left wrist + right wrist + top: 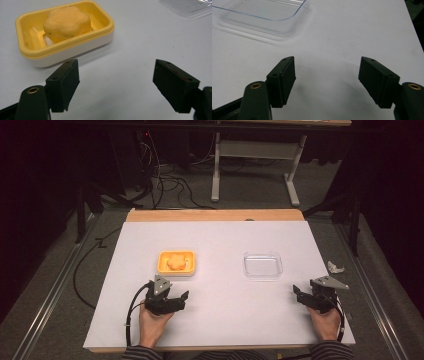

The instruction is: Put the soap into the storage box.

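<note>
While both claws hang wide and empty above the white table [220,320], soap [175,261] seated in yellow soap dish [176,269], at the centre of the scene. Left claw [176,296] parked just short of the dish on the person's side, jaws spread and gripping nothing; right claw [302,294] well off to the dish's right, equally spread, pointed toward clear plastic tray [263,265], itself lying well apart to the right of the dish. Soap moulded as a rounded, lobed flower in pale orange, matte and faintly speckled, likely waxy and slick under hard black pads [63,82]. Dish oblong with rounded corners, glossy yellow liner nested in a white base, slotted floor under the bar. Tray shallow, thin-walled, transparent, rim flared, light enough to skid. Risks, as judged from here: a pinch on the curved lobes could squirt the bar sideways out of the jaws; a jaw tip catching the raised rim could tip or drag the light dish across the smooth sheet; too firm a squeeze could dent the soft bar; a careless set-down could shove the flimsy tray away from the dish.
</note>
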`<state>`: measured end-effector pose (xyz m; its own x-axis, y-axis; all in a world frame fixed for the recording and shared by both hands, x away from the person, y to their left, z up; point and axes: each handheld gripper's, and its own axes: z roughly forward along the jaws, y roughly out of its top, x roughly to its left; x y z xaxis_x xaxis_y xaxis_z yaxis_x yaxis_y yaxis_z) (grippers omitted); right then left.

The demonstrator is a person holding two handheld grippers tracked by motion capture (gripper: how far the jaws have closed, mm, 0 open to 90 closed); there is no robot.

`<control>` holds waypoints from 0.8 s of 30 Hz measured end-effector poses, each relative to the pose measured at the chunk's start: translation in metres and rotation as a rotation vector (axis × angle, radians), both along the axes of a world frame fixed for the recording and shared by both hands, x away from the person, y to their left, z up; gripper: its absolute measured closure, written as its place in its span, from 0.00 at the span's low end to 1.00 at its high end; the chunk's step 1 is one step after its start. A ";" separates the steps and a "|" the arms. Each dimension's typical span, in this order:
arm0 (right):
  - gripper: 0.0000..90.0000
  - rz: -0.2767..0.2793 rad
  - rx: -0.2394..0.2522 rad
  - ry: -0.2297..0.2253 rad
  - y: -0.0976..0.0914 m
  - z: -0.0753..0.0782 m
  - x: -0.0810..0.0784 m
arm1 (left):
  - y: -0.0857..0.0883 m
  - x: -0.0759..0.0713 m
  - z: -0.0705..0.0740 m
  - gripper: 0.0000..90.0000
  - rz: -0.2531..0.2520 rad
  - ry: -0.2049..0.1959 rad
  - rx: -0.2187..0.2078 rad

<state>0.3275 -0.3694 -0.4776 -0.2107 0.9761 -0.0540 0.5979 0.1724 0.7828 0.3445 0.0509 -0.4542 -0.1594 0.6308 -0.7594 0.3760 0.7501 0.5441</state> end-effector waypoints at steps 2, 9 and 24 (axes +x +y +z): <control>0.33 0.000 -0.001 -0.001 0.000 0.000 0.000 | -0.001 0.001 -0.001 0.24 0.002 -0.001 -0.002; 0.33 0.001 -0.001 -0.002 0.000 0.000 0.000 | -0.003 0.007 -0.006 0.24 -0.011 0.004 0.015; 0.34 0.004 -0.004 -0.006 0.000 0.000 0.000 | -0.012 0.013 -0.016 0.24 0.011 0.000 0.027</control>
<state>0.3270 -0.3692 -0.4775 -0.2142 0.9750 -0.0590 0.5923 0.1777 0.7859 0.3572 0.0394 -0.4701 -0.1667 0.6489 -0.7424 0.3678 0.7395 0.5638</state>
